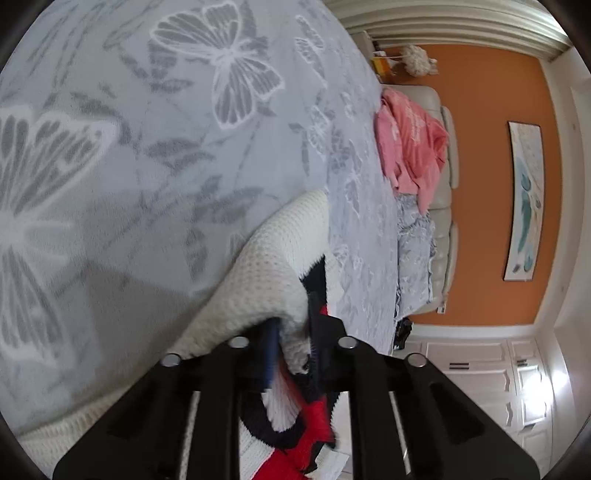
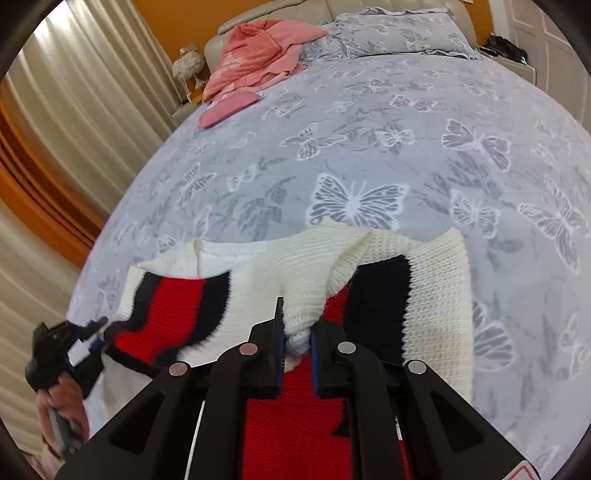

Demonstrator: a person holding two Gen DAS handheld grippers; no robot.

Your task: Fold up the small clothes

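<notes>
One butterfly-print bedspread [image 2: 369, 147] (orange wall [image 1: 491, 184] behind) carries the sweater [image 2: 303, 273].

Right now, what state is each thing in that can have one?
Left gripper: shut on the sweater's edge.
Right gripper: shut on bunched sweater knit.
Sweater: partly folded, lifted at the near edge.
Pink garment: crumpled, unfolded by the pillows.

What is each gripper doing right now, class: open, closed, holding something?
Left gripper: closed on the cream knitted sweater with red and black stripes.
Right gripper: closed on a bunched fold of the same sweater.
</notes>
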